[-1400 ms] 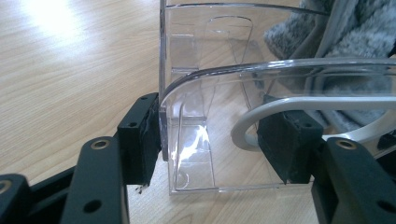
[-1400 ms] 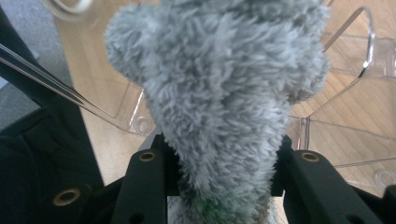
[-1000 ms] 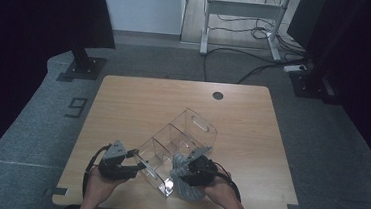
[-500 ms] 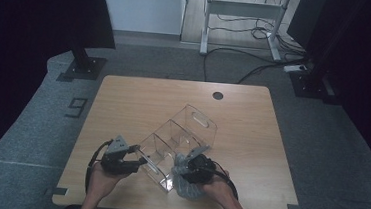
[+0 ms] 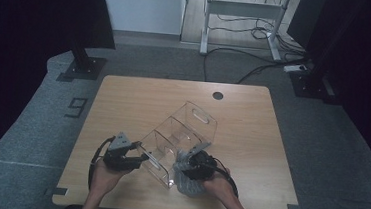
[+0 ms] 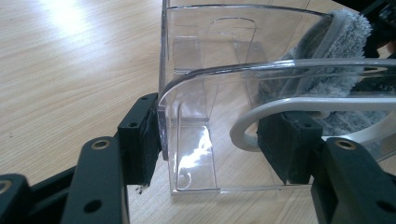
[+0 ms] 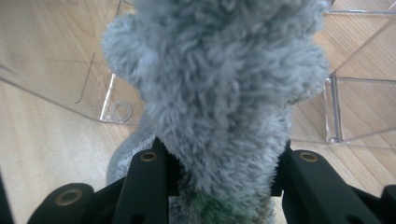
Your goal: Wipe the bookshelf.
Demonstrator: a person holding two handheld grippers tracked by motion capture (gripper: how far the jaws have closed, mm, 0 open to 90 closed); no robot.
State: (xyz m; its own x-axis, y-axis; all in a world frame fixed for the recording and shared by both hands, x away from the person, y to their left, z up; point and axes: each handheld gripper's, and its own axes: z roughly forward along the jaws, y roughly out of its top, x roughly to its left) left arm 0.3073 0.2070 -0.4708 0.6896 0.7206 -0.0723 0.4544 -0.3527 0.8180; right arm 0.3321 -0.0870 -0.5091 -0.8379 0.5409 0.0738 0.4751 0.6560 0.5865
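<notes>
Gleaming clear organizer (image 5: 181,134); fluffy grey cloth (image 7: 219,88)

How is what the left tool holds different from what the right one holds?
The left tool grips a clear organizer, hard and see-through; the right tool grips a grey cloth, soft and fluffy. The organizer is much larger than the cloth. Both rest against the wooden table.

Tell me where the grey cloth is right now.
In the high view the grey cloth sits near the table's front edge, right of centre, clamped in the right tongs and pressed against the near end of the clear plastic organizer.
</notes>
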